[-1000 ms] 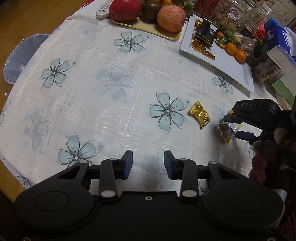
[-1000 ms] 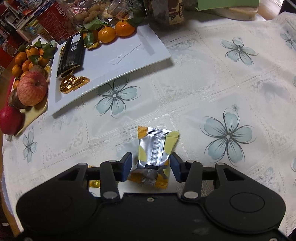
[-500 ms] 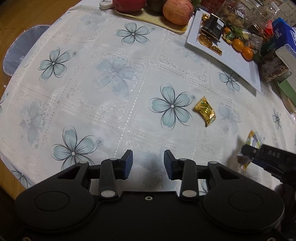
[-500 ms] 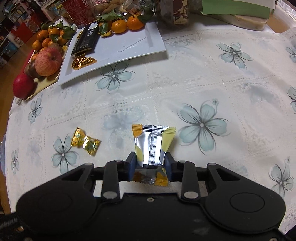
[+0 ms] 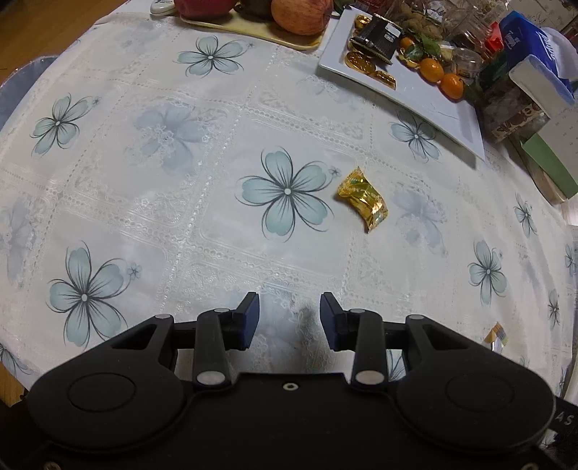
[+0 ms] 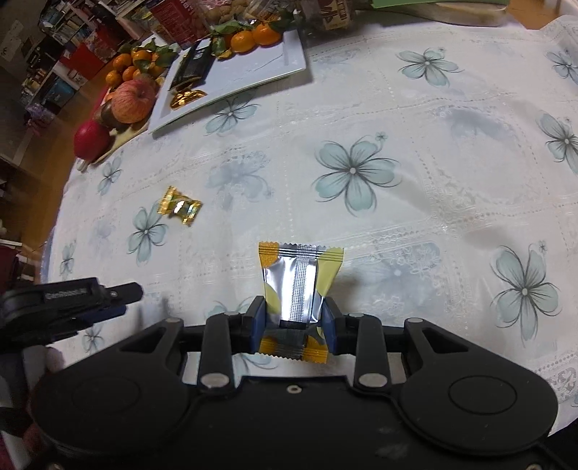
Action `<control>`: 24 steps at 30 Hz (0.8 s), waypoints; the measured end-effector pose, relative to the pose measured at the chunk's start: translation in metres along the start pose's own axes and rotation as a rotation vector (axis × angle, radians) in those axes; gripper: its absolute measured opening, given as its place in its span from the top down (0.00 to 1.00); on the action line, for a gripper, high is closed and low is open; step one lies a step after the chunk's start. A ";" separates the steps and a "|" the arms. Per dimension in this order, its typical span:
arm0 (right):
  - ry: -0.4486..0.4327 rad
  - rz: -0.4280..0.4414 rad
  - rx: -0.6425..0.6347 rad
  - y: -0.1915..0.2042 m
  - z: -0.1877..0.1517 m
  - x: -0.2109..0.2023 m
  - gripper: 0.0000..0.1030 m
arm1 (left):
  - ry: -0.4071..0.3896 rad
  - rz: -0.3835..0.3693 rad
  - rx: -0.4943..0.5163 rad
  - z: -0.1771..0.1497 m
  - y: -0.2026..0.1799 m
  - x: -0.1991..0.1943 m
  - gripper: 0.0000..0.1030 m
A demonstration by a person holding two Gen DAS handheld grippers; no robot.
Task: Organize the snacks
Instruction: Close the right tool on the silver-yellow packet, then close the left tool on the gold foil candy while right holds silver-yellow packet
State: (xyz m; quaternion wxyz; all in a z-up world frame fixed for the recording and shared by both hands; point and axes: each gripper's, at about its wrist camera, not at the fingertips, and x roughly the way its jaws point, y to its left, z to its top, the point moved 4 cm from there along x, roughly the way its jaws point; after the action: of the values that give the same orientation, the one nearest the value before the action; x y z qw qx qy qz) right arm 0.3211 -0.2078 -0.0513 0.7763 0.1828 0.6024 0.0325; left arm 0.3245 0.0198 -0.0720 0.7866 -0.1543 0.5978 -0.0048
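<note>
My right gripper (image 6: 293, 321) is shut on a silver and yellow snack packet (image 6: 297, 285), held above the flowered tablecloth; a corner of the packet (image 5: 496, 334) shows at the right edge of the left wrist view. A gold-wrapped candy (image 5: 363, 199) lies on the cloth ahead and to the right of my left gripper (image 5: 289, 320), which stands open with nothing between its fingers. The same candy (image 6: 179, 210) appears to the left in the right wrist view, beyond the left gripper (image 6: 124, 296). A white rectangular plate (image 5: 426, 97) at the back holds gold candies, a dark packet and small oranges.
A tray with apples (image 5: 301, 14) stands at the far edge beside the white plate (image 6: 253, 72). Jars, a blue tissue box (image 5: 534, 54) and a green box (image 5: 549, 162) crowd the back right. The round table's edge curves along the left, with wooden floor (image 5: 47, 25) beyond.
My right gripper closed on the silver and yellow packet, lifted it off the cloth and carried it away from the gold candy. The left gripper sank a little toward the cloth.
</note>
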 end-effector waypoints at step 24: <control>0.008 0.068 0.032 0.001 0.012 -0.012 0.67 | 0.035 0.034 -0.164 0.071 -0.060 0.034 0.56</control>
State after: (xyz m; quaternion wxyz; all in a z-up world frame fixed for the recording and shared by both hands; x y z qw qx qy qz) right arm 0.3291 -0.2133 -0.0375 0.7694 0.2155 0.5992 0.0498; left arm 0.4123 -0.0274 -0.0722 0.7609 -0.2080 0.6122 0.0549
